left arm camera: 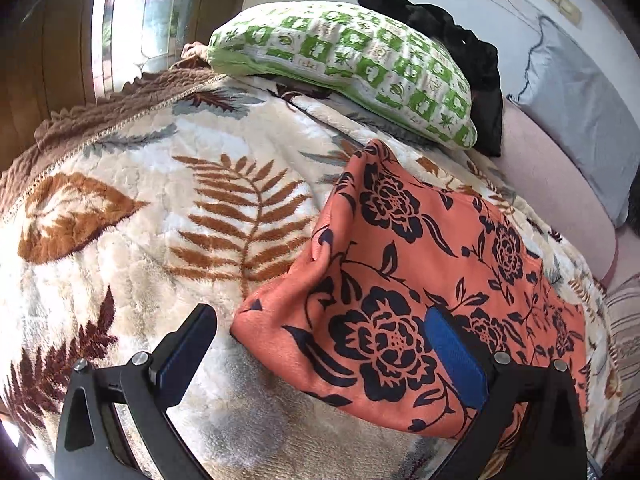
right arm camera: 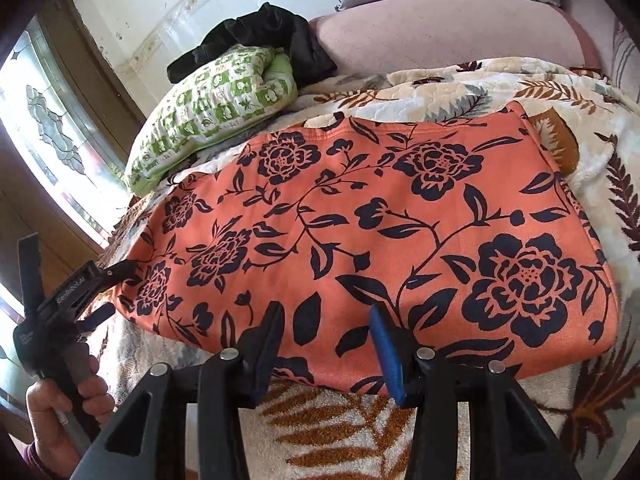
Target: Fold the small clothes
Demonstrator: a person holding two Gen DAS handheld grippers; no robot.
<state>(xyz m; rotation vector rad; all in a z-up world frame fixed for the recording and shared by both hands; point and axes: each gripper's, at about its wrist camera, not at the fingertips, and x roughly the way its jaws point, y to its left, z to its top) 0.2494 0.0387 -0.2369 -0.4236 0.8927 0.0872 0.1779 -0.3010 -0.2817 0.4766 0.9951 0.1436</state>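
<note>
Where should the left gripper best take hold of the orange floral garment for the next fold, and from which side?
Probably the orange floral garment's near-left corner, approached from the blanket side: the left gripper is open there, and that folded edge stands slightly raised.

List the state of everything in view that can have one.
Orange floral garment: folded, lying flat on the blanket.
Left gripper: open, at the garment's end.
Right gripper: open, at the garment's near edge.
Green pillow: lying on the blanket.
Black cloth: crumpled, unfolded.
</note>
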